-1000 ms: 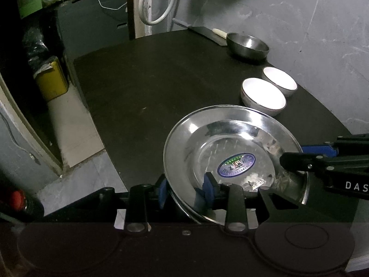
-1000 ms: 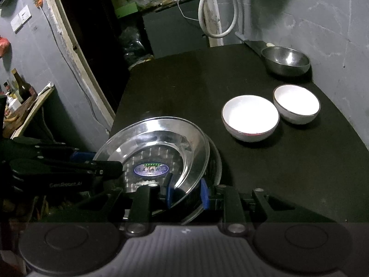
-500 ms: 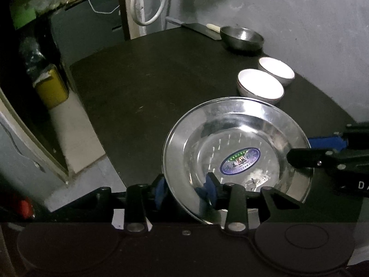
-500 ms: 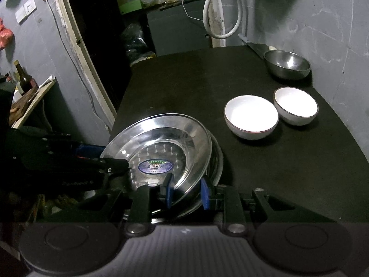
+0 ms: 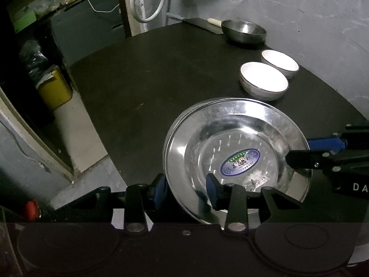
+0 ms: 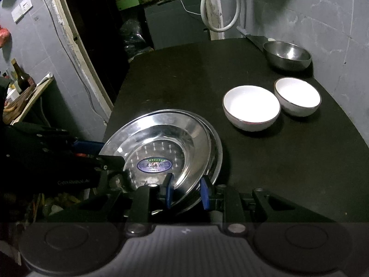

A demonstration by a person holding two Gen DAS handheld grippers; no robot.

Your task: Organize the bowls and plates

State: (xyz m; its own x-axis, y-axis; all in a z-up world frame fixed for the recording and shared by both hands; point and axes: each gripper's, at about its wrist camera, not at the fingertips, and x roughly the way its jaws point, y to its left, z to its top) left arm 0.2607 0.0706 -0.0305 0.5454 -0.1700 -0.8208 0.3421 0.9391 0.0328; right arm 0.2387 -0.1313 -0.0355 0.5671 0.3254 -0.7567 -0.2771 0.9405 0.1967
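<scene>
Two steel plates (image 5: 237,138) lay nested in the lower right of the left wrist view, the upper one bearing a blue oval sticker (image 5: 240,161). The left gripper (image 5: 185,190) straddled their near rim — one blue pad outside the rim, one inside on the plate's floor — and appeared clamped on it. From the frame's right edge the right gripper (image 5: 299,153) reached over the opposite rim. In the right wrist view the right gripper (image 6: 188,191) likewise pinched the plates' (image 6: 166,143) near rim between its blue pads, with the left gripper (image 6: 101,152) entering from the left edge. Beyond the plates, toward the upper right, sat two white bowls (image 6: 251,108) side by side, then a steel bowl (image 6: 287,55) near the wall. The black table (image 5: 138,80) stretched bare toward the upper left — its edge ran just left of the plates.
</scene>
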